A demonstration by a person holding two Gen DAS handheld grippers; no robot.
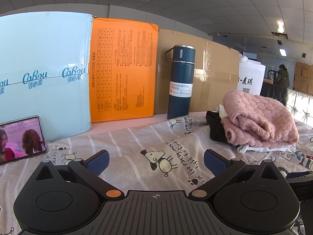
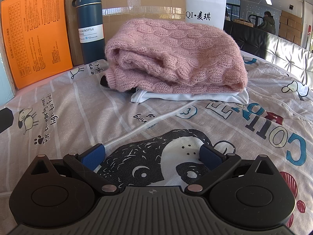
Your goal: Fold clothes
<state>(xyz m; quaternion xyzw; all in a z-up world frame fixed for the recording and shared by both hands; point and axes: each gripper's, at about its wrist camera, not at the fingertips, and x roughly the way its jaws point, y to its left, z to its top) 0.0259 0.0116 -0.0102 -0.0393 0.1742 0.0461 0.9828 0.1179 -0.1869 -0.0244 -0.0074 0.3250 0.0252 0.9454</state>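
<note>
The right hand-held gripper (image 2: 152,154) hovers low with its jaws spread wide and nothing between them, directly over a light garment with a hedgehog print (image 2: 156,162) that lies flat on the bed's cartoon-printed sheet (image 2: 64,105). A white zipper (image 2: 144,125) runs from near the gripper's left finger toward the pile behind. The left hand-held gripper (image 1: 156,162) is likewise spread and empty, over bare sheet, with no cloth beneath it.

Further back sits a folded stack: a pink knit sweater (image 2: 176,54) on top of a white garment (image 2: 187,97), with something dark (image 1: 215,125) tucked at its left side. This looks like the finished pile, and the printed garment is likely next.

Risks, as I judge them: a pinch here could catch the sheet along with the thin garment, or snag a finger on the zipper. Dragging the cloth forward could push into the stack and topple the sweater.

Room is tight at the back, where a blue vacuum bottle (image 1: 181,82) stands upright near the pile before a cardboard box (image 1: 213,74), an orange box (image 1: 123,70) and a pale blue carton (image 1: 45,74). A phone (image 1: 19,139) leans at the far left. The open sheet between the two grippers offers the freest space.
</note>
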